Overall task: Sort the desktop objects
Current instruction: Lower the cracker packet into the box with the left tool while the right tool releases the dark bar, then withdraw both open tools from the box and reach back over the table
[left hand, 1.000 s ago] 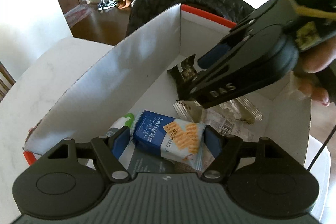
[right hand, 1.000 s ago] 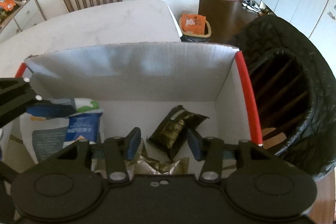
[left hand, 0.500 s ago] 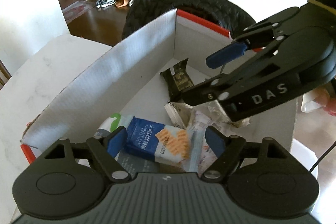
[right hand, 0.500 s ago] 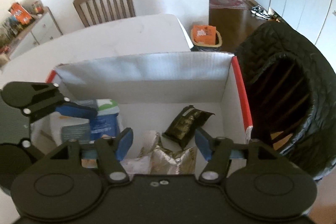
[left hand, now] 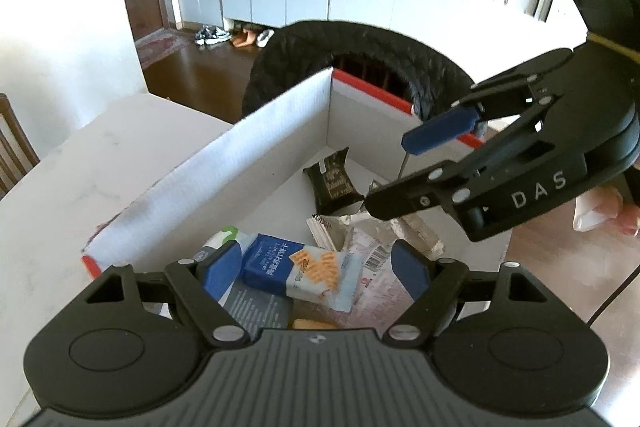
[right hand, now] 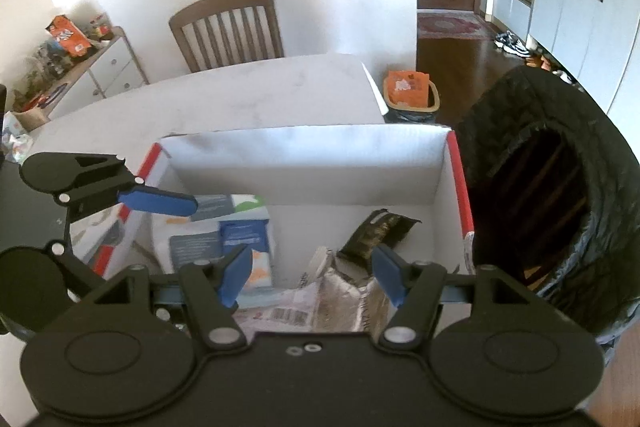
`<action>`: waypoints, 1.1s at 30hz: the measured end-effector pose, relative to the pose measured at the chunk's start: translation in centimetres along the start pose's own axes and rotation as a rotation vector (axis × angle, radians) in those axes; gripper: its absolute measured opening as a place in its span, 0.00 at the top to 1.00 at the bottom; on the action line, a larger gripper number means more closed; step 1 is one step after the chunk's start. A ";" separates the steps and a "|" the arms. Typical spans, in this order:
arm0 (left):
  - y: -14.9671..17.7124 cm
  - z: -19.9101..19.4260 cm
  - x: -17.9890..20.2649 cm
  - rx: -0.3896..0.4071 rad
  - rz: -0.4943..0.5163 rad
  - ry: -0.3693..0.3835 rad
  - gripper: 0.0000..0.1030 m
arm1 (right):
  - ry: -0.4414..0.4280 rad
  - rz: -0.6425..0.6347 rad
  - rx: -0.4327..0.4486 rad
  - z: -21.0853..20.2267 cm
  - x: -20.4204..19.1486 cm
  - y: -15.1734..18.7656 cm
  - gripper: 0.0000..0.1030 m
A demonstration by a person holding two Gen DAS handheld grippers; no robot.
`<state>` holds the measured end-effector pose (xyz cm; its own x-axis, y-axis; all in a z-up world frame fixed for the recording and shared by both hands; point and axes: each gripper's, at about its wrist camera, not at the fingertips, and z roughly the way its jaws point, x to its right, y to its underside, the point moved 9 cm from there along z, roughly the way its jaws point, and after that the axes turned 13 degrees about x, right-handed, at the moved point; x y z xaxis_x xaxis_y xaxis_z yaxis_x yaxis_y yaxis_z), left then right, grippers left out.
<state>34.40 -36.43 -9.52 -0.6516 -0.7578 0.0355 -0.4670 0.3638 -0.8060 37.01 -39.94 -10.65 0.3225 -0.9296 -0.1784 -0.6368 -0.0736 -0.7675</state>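
The sorted things already lie in the white cardboard box [right hand: 304, 163]: a blue cracker packet [left hand: 298, 269] at the near end, a dark foil sachet [left hand: 334, 183] toward the far corner by the red-edged wall, and a heap of crumpled silver and printed wrappers [right hand: 344, 295] between them. Your left gripper [left hand: 316, 267] hangs just above the cracker packet with its jaws spread and nothing between them; your right gripper [right hand: 310, 277] is likewise released and empty, poised over the wrapper heap with the sachet just beyond its fingertips.

The two tools are close together over one box, so if you swing either sideways without lifting first, the fingers [left hand: 440, 135] of the right one could knock into the left, or catch the thin cardboard wall and drag the whole box. That matters because the box sits near the edge of the white table [right hand: 248, 87], with the open black-lined bin [right hand: 560, 195] right beside its red-edged side (a shove that way could tip light packets over the rim). The wrappers look slippery and springy, and a low pass of your jaws could snag one and flick it out. Lift straight up and clear of the walls before moving off for whatever is left to sort
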 end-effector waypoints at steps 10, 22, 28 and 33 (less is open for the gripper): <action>-0.2 -4.8 -0.3 0.083 -0.058 -0.024 0.21 | -0.041 -0.067 0.053 -2.5 -4.2 -0.7 0.31; 1.8 -11.5 -2.1 0.155 -0.095 -0.044 0.21 | -0.053 -0.058 0.115 -4.7 -10.0 -0.8 0.30; 3.3 -14.6 -3.5 0.174 -0.114 -0.047 0.21 | -0.043 -0.056 0.143 -5.4 -12.9 -0.7 0.25; 4.6 -17.4 -5.3 0.195 -0.129 -0.071 0.14 | -0.032 -0.065 0.167 -5.6 -15.5 -0.2 0.22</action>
<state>25.30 -21.31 -3.14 -0.5473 -0.8297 0.1094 -0.4151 0.1556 -0.8964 28.24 -27.54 -4.26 0.3834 -0.9125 -0.1428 -0.4897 -0.0698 -0.8691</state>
